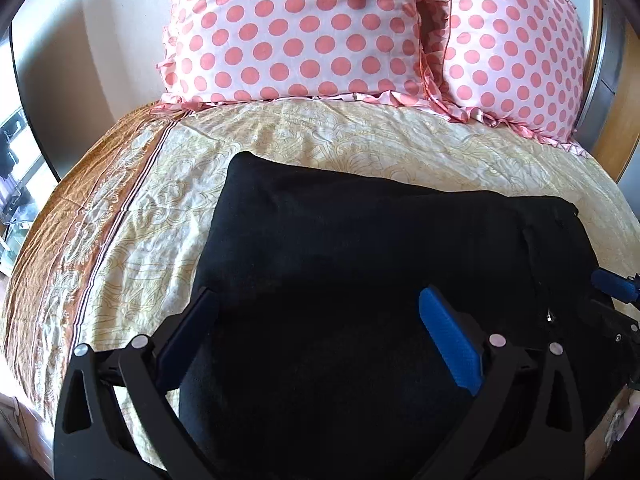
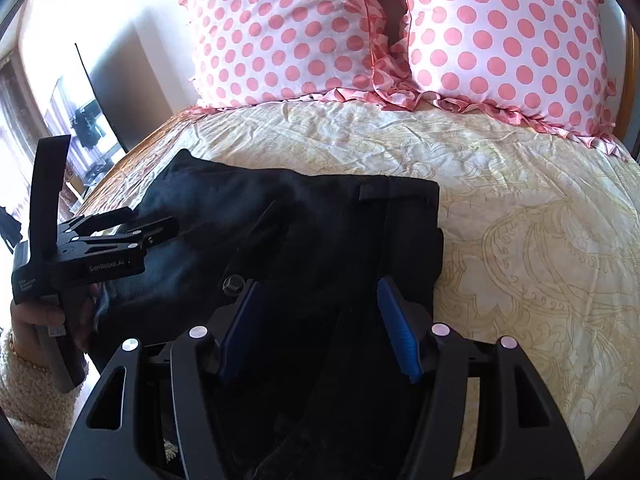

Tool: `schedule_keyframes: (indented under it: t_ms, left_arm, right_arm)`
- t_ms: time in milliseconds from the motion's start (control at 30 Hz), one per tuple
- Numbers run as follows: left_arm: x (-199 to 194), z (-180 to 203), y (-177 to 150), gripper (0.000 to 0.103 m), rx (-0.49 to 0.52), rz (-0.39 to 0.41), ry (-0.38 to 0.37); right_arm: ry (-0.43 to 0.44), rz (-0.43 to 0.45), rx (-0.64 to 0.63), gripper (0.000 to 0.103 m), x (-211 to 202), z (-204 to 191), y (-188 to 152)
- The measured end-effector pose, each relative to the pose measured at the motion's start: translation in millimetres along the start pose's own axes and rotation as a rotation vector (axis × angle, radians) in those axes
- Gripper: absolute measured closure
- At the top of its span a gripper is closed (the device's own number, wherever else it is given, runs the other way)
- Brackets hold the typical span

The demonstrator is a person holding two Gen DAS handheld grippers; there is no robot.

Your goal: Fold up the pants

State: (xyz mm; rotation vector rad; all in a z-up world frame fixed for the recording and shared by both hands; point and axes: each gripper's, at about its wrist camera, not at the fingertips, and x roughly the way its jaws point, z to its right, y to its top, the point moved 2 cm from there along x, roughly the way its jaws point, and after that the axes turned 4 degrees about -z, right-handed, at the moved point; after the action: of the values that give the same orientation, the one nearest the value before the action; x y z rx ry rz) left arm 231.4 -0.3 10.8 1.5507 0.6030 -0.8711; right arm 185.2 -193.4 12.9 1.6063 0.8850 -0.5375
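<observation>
Black pants (image 1: 360, 248) are laid as a compact, already doubled bundle on the near part of a cream patterned bedspread (image 1: 360, 136), with two pink polka-dot pillows (image 1: 296, 28) propped well beyond them at the far end. The left gripper (image 1: 320, 304) is held wide open above the near left portion of the fabric, its blue pads apart and nothing seen between them; whether the pads touch the cloth cannot be told against so dark a surface. The right gripper (image 2: 316, 296) is likewise spread open over the near right portion, where a button (image 2: 234, 282) and a belt loop (image 2: 370, 192) mark the waistband end; nothing is gripped by it either. The two tools are placed side by side along the near edge, probably so that the edge can be taken at two points and carried evenly toward the far side. The fold is judged to be well advanced, with perhaps one further fold or a smoothing left. Slippage of the stacked layers is the likely risk.
</observation>
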Motion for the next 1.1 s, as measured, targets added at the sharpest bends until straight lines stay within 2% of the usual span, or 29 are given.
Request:
schedule_keyframes:
  t_ms: [133,200,267,400,500,633,733,867,933,1033,1100]
  left_arm:
    - [-13.2,4.4,-18.8,0.002,0.038,0.013,0.007]
    - [-12.2,8.2,-28.3,0.002,0.061,0.007,0.018]
    - [-11.1,11.5,-34.4,0.002,0.086,0.021,0.037]
    - [-23.9,4.2,-39.7,0.002,0.079,0.031,-0.011]
    - [-37.7,-11.1,-40.3,0.002,0.041,0.054,-0.035]
    - [-49.9,-28.2,-37.0,0.002,-0.002,0.082,-0.033]
    - [-51.5,-37.6,-35.3,0.002,-0.018,0.083,-0.017]
    - [-47.8,-50.0,-36.7,0.002,-0.041,0.066,-0.001]
    - [-45.7,-55.2,-37.1,0.002,-0.056,0.056,-0.006]
    - [-43.8,-58.7,-36.5,0.002,-0.065,0.049,-0.016]
    - [-42.5,-60.4,-35.9,0.002,-0.064,0.044,-0.021]
  right_arm:
    - [0.003,0.0,-0.05,0.04,-13.4,-10.1,-20.1]
    - [-0.029,-0.039,-0.074,0.038,-5.4,-12.4,-29.9]
    - [-0.045,-0.026,-0.096,0.038,-2.0,-13.7,-35.2]
    - [0.028,0.005,0.018,0.037,-26.1,5.5,-22.8]
    - [0.071,-0.015,0.144,0.035,-32.3,35.3,-12.6]
    - [0.18,-0.111,0.335,0.035,-11.1,74.8,-4.7]
    - [0.24,-0.176,0.395,0.036,7.7,82.6,-4.7]
    - [0.248,-0.212,0.348,0.036,20.2,71.3,-3.3]
    - [0.239,-0.21,0.337,0.036,21.5,67.7,-0.8]
    - [0.282,-0.213,0.331,0.039,21.7,64.7,-0.2]
    - [0.281,-0.207,0.311,0.041,20.4,61.3,0.0]
